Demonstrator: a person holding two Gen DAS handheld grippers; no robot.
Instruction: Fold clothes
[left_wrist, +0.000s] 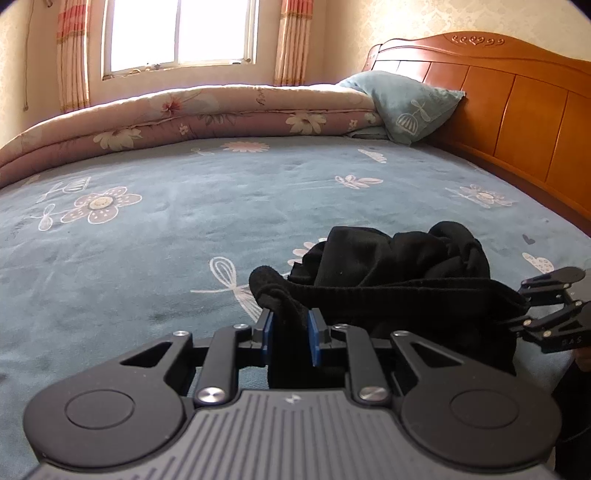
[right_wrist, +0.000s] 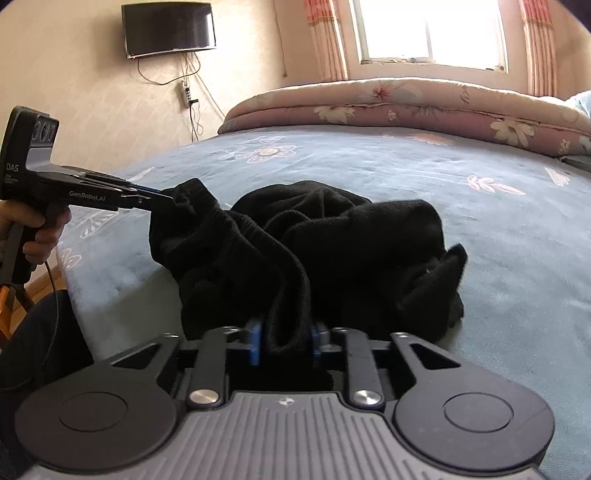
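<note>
A crumpled black garment (left_wrist: 399, 266) lies on the blue flowered bed sheet (left_wrist: 184, 229) near the bed's front edge. My left gripper (left_wrist: 290, 325) is shut on one end of its ribbed hem, which sticks up between the blue pads. The hem band stretches right to my right gripper (left_wrist: 543, 310), seen at the frame's edge. In the right wrist view the black garment (right_wrist: 332, 229) bunches ahead, and my right gripper (right_wrist: 284, 341) is shut on a fold of its hem. My left gripper (right_wrist: 162, 197) pinches the cloth's left corner, lifted off the sheet.
A rolled pink flowered quilt (left_wrist: 192, 118) lies along the far side under the window (left_wrist: 181, 33). A blue pillow (left_wrist: 406, 107) leans on the wooden headboard (left_wrist: 517, 110). A wall TV (right_wrist: 169, 28) hangs left. A person's hand (right_wrist: 40, 229) holds the left gripper's handle.
</note>
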